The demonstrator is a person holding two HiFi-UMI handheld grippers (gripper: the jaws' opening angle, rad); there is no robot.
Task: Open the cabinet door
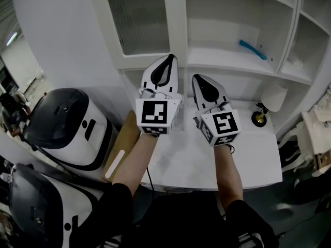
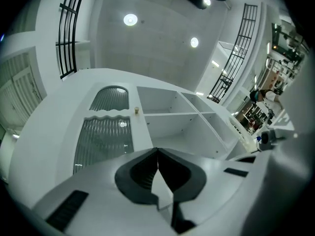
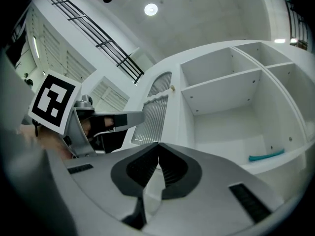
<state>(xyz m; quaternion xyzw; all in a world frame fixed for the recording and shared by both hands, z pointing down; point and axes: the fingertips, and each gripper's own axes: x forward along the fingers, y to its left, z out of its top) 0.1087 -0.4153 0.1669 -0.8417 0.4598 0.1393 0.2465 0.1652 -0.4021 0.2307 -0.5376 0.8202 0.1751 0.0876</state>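
Note:
The white cabinet door (image 1: pixel 137 19) with a ribbed glass pane is closed at the upper left of the head view. Its small knob (image 2: pixel 137 111) sits on the door's right edge, beside the open shelves. My left gripper (image 1: pixel 168 59) is shut and empty, pointing up at the frame just below the door. In its own view the left gripper (image 2: pixel 158 150) has the pane (image 2: pixel 103 136) above it. My right gripper (image 1: pixel 197 78) is shut and empty, to the right of the left one. The right gripper (image 3: pixel 158 145) faces the door (image 3: pixel 152 119) and the knob (image 3: pixel 172 88).
A teal tool (image 1: pixel 253 49) lies on an open shelf to the right of the door. A white counter (image 1: pixel 207 164) below carries a white lamp (image 1: pixel 274 96) and a small black and gold item (image 1: pixel 259 117). Two bulky black and white machines (image 1: pixel 62 123) stand at left.

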